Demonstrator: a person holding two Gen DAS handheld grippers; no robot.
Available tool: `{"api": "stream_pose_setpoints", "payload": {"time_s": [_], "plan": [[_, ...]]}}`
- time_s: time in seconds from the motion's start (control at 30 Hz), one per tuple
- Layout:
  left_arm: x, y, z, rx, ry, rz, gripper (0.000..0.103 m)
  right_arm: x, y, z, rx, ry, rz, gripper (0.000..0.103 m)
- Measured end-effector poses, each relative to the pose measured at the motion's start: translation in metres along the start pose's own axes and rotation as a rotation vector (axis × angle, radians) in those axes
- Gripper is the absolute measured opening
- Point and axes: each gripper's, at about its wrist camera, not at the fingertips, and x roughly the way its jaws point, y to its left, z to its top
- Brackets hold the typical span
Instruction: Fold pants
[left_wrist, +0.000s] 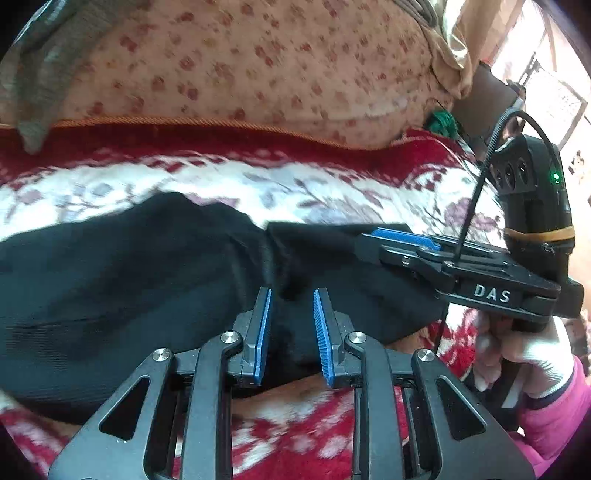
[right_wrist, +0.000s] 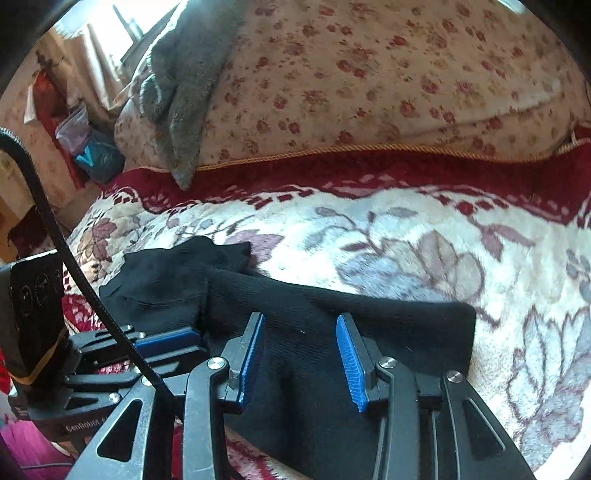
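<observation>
Black pants (right_wrist: 295, 314) on floral blanket (right_wrist: 424, 236)

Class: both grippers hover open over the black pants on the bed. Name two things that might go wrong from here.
1. The pants already lie bunched, so a grip may catch several layers and fold crooked.
2. The left gripper and right gripper sit close together; they might collide or snag the cable.

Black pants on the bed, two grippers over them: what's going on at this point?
A person holds a gripper in each hand over black pants spread across a floral blanket on a bed. The left gripper and the right gripper are both open, poised over the fabric with nothing pinched between their blue pads. The pants lie as a long, loosely bunched strip, so the folding does not look finished. A grey towel hangs over the flowered bedding behind.
</observation>
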Motion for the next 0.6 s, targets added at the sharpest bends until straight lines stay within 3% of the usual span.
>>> {"api": "stream_pose_setpoints", "payload": {"time_s": [0.1, 0.13, 0.37, 0.6], "plan": [[-0.022, 0.016, -0.001, -0.034, -0.048, 0.042, 0.053, -0.002, 0.018, 0.007, -0.032, -0.011, 0.023, 0.039], [-0.031, 0.024, -0.001, -0.054, -0.065, 0.057, 0.055, -0.002, 0.026, 0.011, -0.048, -0.016, 0.029, 0.039], [-0.072, 0.068, -0.016, -0.131, -0.115, 0.201, 0.055, 0.015, 0.073, 0.025, -0.130, -0.003, 0.063, 0.039], [-0.112, 0.115, -0.042, -0.269, -0.159, 0.274, 0.055, 0.039, 0.114, 0.037, -0.177, 0.028, 0.134, 0.039]]}}
